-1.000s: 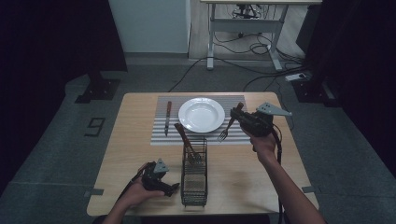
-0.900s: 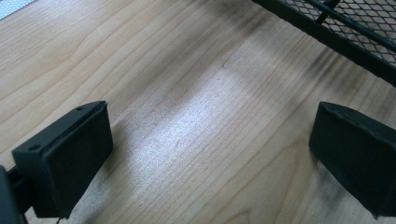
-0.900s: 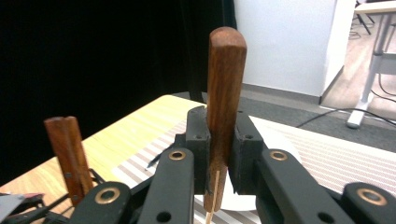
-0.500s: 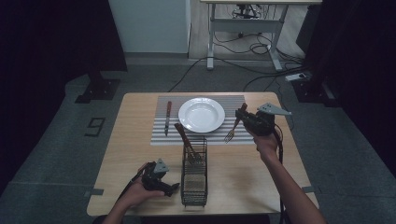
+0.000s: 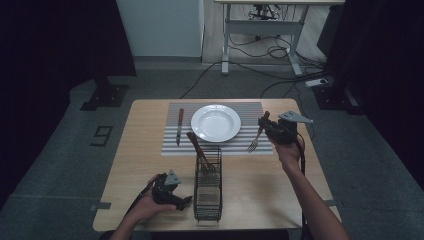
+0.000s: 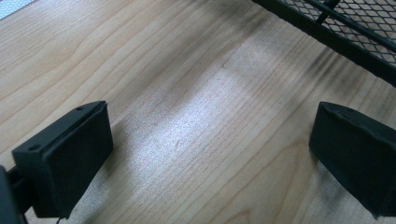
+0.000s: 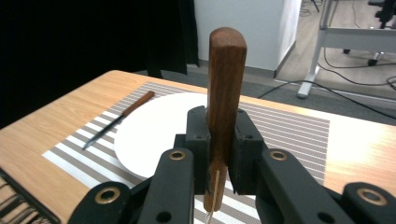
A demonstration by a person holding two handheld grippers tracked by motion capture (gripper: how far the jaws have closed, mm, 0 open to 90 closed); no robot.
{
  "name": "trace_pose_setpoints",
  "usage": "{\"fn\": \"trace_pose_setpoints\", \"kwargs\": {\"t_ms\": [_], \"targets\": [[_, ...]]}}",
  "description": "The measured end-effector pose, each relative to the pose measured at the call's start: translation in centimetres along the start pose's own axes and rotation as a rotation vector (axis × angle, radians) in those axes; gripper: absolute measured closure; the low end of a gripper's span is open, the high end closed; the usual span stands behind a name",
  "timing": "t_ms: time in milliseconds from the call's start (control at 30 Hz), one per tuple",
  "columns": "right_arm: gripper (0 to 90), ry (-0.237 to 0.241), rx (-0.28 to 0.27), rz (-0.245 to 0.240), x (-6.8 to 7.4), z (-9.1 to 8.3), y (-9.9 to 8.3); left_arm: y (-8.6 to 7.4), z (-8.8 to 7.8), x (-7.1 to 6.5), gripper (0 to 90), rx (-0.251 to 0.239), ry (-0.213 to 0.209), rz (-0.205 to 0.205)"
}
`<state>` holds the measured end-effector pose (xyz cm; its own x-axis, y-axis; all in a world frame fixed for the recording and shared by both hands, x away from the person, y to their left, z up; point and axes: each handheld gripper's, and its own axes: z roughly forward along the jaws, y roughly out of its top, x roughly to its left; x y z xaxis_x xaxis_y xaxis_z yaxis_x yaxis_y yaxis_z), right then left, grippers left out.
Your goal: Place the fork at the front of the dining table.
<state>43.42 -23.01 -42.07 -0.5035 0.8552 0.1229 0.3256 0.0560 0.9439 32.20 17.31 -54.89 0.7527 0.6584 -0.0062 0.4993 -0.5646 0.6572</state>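
Right claw (image 5: pixel 267 126): clamped on the fork's wooden handle.
Fork (image 5: pixel 256 138): tines slant down toward the placemat (image 5: pixel 250 111), right of the plate (image 5: pixel 216 123).
Left claw (image 5: pixel 186 200): apart, idle.

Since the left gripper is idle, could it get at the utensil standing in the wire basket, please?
Probably yes: the left gripper is open beside the wire basket, whose top is open, and the utensil's wooden handle sticks out above it.

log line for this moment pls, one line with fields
right gripper: shut on fork, tines down at placemat edge right of plate | left gripper: open, on table beside mesh basket | knife: left of plate
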Motion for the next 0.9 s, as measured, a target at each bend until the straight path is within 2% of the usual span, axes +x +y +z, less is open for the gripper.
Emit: {"fn": "trace_pose_setpoints", "kwargs": {"t_ms": [333, 433, 867, 900], "targets": [[80.5, -0.055, 0.029, 0.0, -1.4, 0.5, -0.8, 0.0, 0.0, 0.0, 0.0, 0.0, 0.001, 0.001], [80.5, -0.087, 0.042, -0.017, -1.6, 0.7, -1.0, 0.0, 0.0, 0.0, 0.0, 0.0, 0.001, 0.0], [80.5, -0.096, 0.071, -0.035, -1.6, 1.8, -1.6, 0.0, 0.0, 0.0, 0.0, 0.0, 0.0, 0.001], [80.4, -0.102, 0.084, -0.039, -1.6, 2.2, -2.1, 0.1, 0.0, 0.0, 0.0, 0.0, 0.0, 0.001]]}}
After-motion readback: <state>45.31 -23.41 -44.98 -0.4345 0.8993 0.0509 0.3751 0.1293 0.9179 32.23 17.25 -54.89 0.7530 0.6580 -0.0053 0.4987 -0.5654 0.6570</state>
